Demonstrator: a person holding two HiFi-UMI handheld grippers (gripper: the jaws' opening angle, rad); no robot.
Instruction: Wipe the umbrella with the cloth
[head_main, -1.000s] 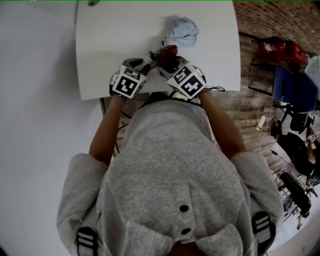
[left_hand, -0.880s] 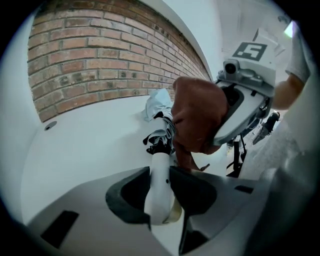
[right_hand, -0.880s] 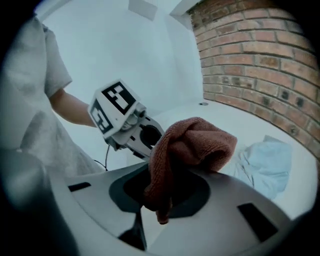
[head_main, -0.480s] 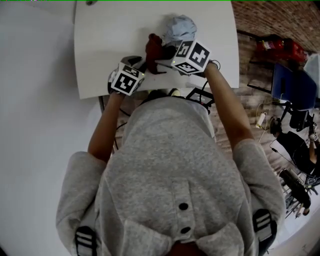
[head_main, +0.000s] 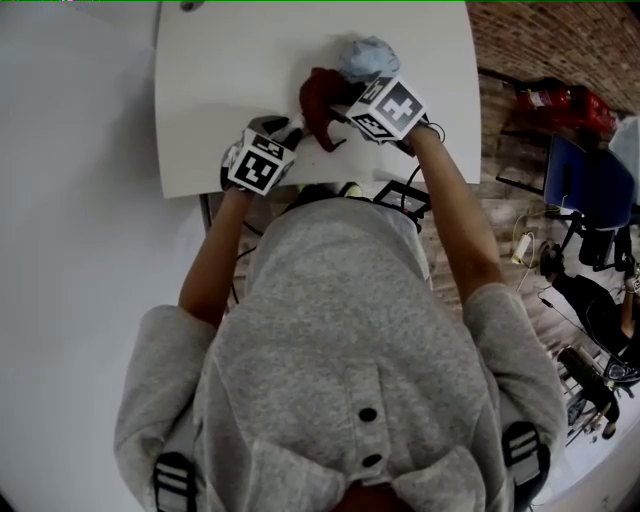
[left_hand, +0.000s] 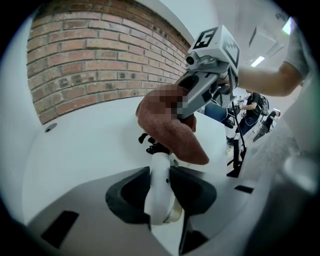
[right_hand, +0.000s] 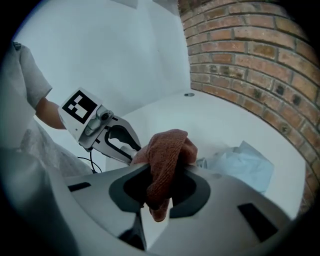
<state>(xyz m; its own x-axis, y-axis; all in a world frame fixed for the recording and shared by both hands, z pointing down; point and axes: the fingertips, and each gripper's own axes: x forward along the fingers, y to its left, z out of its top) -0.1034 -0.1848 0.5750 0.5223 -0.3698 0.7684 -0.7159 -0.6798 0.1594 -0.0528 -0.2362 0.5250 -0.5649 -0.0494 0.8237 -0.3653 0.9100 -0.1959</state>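
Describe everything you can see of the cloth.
The cloth is rust-brown with a looped, towel-like weave that looks soft. It is bunched into a wad, not spread flat. The right gripper is shut on it: a short end hangs below the jaws and the bulk bulges past them. It is held above the white table, over the umbrella just past its white handle; actual contact there cannot be told.

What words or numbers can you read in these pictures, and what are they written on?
No words or numbers can be read.
Left marker cube on the left gripper: only black-and-white square patterns, no letters.
Right marker cube on the right gripper: the same.
Red object beside the table: any print too blurred to read.
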